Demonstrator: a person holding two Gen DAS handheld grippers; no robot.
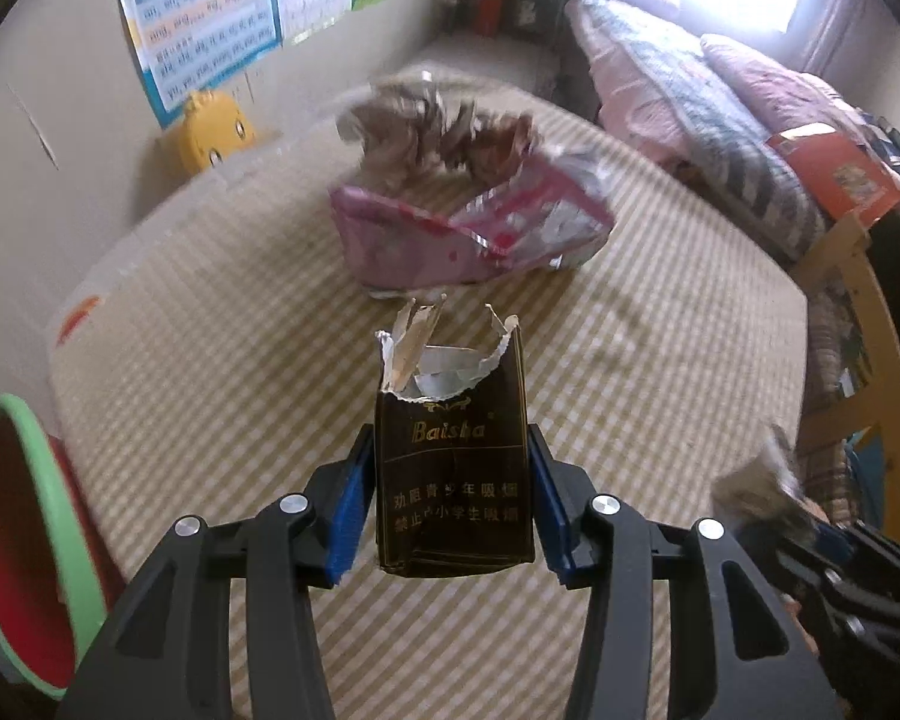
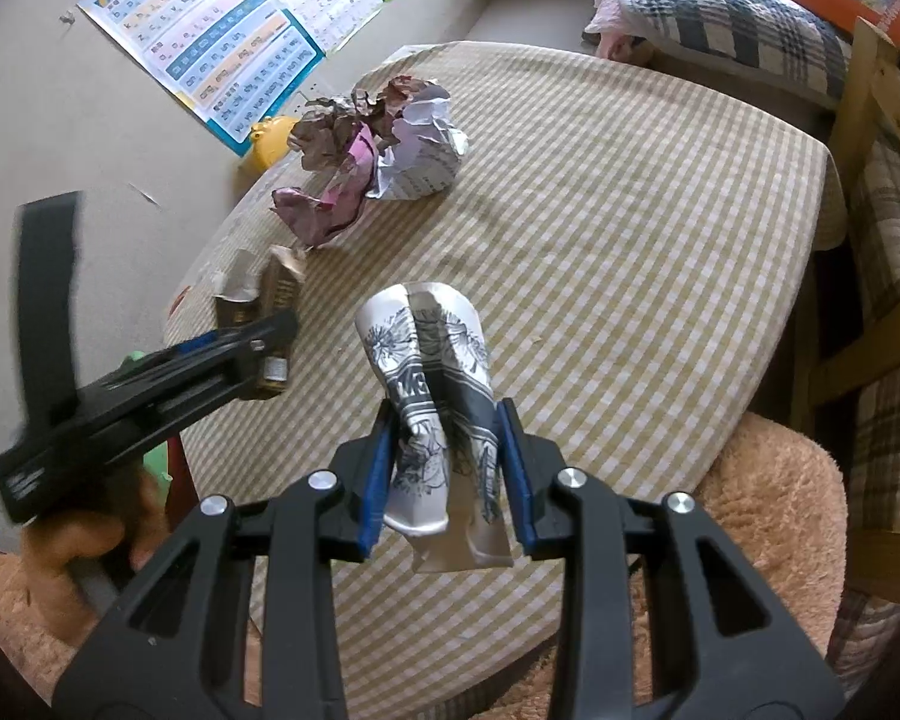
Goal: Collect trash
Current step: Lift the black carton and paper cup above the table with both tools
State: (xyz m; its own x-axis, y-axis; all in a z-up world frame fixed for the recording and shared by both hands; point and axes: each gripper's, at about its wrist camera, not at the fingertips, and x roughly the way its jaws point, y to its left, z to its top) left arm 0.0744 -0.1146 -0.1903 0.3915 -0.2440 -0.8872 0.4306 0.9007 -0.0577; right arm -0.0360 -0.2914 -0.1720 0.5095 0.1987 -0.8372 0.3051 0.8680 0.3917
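Observation:
My left gripper (image 1: pixel 450 474) is shut on a torn dark brown cigarette pack (image 1: pixel 453 468) and holds it above the checked tablecloth (image 1: pixel 210 372). The pack also shows in the right wrist view (image 2: pixel 270 306), with the left gripper (image 2: pixel 270 330) on it. My right gripper (image 2: pixel 447 450) is shut on a crushed white paper cup with black floral print (image 2: pixel 438 384), held above the table. A pink foil wrapper (image 1: pixel 474 234) and crumpled brown and white paper (image 1: pixel 438 132) lie further back on the table; they also show in the right wrist view, the wrapper (image 2: pixel 324 210) and the paper (image 2: pixel 402 138).
A green-rimmed red bin (image 1: pixel 24 540) stands at the lower left beside the table. A yellow toy (image 1: pixel 213 129) sits by the wall under posters. A bed with quilts (image 1: pixel 720 108) and a wooden chair (image 2: pixel 870 192) are to the right. A fuzzy tan cushion (image 2: pixel 774 516) lies below the table's near edge.

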